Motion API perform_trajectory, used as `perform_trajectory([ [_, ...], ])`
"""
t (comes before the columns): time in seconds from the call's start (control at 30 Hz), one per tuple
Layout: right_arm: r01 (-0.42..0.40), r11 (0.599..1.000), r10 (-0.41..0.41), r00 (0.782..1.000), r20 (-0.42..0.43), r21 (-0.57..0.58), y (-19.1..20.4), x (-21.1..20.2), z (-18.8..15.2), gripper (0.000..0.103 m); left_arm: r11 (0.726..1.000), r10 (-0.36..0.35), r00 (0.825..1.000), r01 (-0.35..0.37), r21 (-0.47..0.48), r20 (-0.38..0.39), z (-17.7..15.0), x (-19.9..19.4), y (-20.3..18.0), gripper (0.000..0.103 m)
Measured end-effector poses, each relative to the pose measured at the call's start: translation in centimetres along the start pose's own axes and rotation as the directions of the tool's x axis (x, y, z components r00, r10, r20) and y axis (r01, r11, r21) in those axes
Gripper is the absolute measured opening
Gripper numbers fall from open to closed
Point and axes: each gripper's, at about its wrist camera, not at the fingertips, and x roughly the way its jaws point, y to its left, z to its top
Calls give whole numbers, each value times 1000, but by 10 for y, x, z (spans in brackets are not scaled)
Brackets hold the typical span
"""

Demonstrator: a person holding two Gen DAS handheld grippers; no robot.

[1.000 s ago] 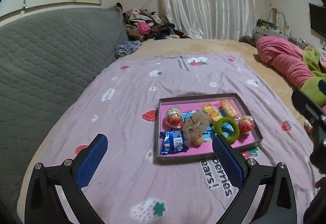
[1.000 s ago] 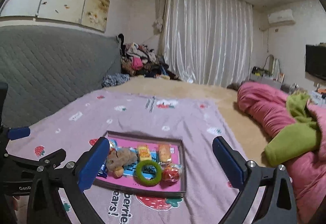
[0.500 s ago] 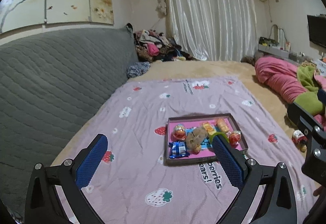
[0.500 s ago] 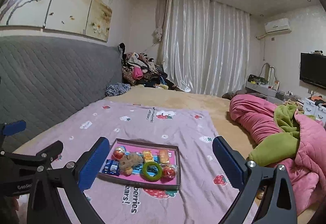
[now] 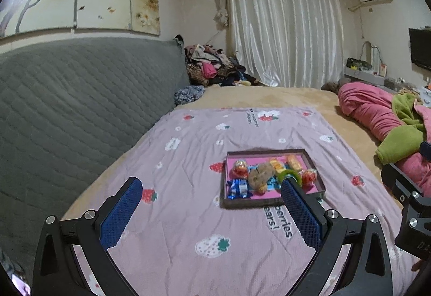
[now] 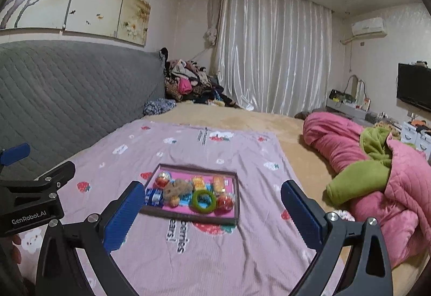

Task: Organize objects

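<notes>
Tray [image 6: 237, 197] on blanket [image 6: 215, 255], green ring [image 6: 203, 200], snacks inside

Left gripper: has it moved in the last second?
Yes. The left gripper pulled back and up from the tray, which now looks smaller and farther; fingers open.

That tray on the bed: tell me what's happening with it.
A person holds a two-finger gripper in each hand; the left gripper and right gripper are both open and empty, hovering short of the tray. It sits on the strawberry blanket, holding a green ring, wrapped snacks and a brown plush.
</notes>
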Motion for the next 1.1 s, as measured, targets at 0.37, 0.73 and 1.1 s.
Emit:
perform_trajectory([
  [0.37,-12,999,16,994,-111,38,-7,14,-61,102,1000,-22,996,24,18,-88,-60,23,-9,103],
  [0.73,-17,999,25,982,-188,49,-12,39,-113,102,997,-61,994,66,42,-95,-102,40,-27,103],
  [1.1,-40,999,46,982,-186,37,-10,58,-138,102,997,-60,993,64,35,-105,-118,70,-32,103],
])
